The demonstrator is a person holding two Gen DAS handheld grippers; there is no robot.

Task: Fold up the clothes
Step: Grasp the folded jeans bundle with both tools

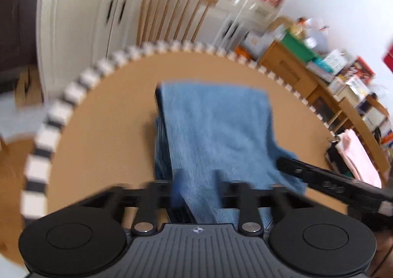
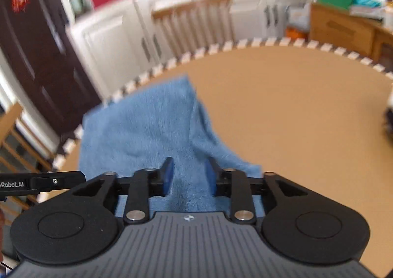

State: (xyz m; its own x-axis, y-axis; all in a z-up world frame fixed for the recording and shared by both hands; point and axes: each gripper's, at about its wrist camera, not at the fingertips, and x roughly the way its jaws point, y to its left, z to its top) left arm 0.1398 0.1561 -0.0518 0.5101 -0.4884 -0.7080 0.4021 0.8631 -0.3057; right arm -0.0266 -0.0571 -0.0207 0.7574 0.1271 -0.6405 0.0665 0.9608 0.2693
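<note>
A blue fleecy garment (image 1: 213, 130) lies folded on the tan table (image 1: 103, 130), its near edge lifted. My left gripper (image 1: 196, 192) is shut on that near edge, with cloth pinched between the fingers. The right gripper shows in the left wrist view (image 1: 326, 179) as a black arm reaching in from the right at the cloth's right corner. In the right wrist view the same garment (image 2: 142, 130) stretches forward from my right gripper (image 2: 189, 177), which is shut on a bunched fold of it. The left gripper's body shows at the left edge (image 2: 41, 183). Both views are blurred.
The table (image 2: 294, 118) has a black-and-white checked rim (image 1: 59, 115). A wooden chair (image 1: 172, 12) and white cupboards (image 2: 118, 39) stand behind it. A cluttered wooden shelf (image 1: 343, 86) is at the right, with pink clothing (image 1: 358, 157) near the table's right edge.
</note>
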